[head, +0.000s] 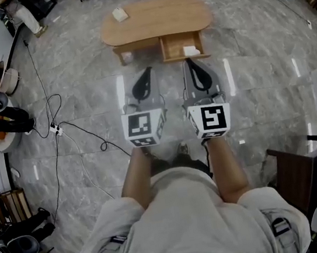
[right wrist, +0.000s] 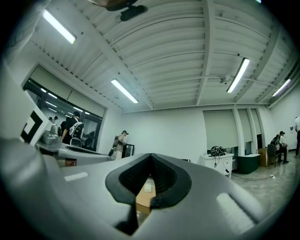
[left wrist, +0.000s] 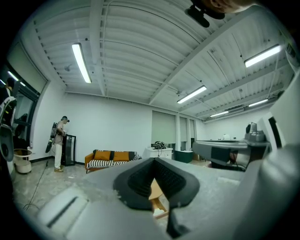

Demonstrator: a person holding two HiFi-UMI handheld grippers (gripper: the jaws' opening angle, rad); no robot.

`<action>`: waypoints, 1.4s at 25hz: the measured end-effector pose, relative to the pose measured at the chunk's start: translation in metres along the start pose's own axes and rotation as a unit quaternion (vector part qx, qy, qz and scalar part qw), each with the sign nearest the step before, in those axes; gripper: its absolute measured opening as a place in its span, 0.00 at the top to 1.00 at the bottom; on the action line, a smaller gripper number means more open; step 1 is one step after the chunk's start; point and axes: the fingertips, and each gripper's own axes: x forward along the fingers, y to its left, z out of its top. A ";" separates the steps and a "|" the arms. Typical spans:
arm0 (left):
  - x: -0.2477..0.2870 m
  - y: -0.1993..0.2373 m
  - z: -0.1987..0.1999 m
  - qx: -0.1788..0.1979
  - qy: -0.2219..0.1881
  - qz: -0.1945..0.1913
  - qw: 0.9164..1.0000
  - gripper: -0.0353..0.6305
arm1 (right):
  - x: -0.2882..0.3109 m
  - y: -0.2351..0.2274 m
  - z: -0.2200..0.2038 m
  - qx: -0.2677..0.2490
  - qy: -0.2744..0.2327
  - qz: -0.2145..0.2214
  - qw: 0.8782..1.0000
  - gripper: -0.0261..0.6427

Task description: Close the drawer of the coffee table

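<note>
1. No word, number, brand name or sign can be read in any of the three views.
2. Head view: the marker cube (head: pixel 144 128) on the left gripper (head: pixel 148 71) shows black squares on white. This is a coded pattern, not letters.
3. The right gripper (head: pixel 189 61) carries a second marker cube (head: pixel 210 118), likewise without letters.
4. A pale packet (head: pixel 120 15) lies at the far left of the coffee table (head: pixel 160 18) top, and a white item (head: pixel 191 50) lies in the open drawer (head: pixel 173 47). Either may perhaps carry print, but both are too small to tell.
5. Right gripper view: a marker pattern (right wrist: pixel 32 125) in black on white shows at the left edge, with no text.
</note>
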 end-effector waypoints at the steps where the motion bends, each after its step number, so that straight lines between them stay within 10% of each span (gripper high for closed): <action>1: 0.002 -0.003 -0.002 0.003 0.003 -0.001 1.000 0.91 | -0.001 -0.005 -0.002 0.002 0.001 -0.002 1.000 0.95; 35: 0.190 0.103 -0.017 -0.011 0.017 -0.036 0.999 0.92 | 0.185 -0.084 -0.041 0.019 0.027 -0.055 0.998 0.95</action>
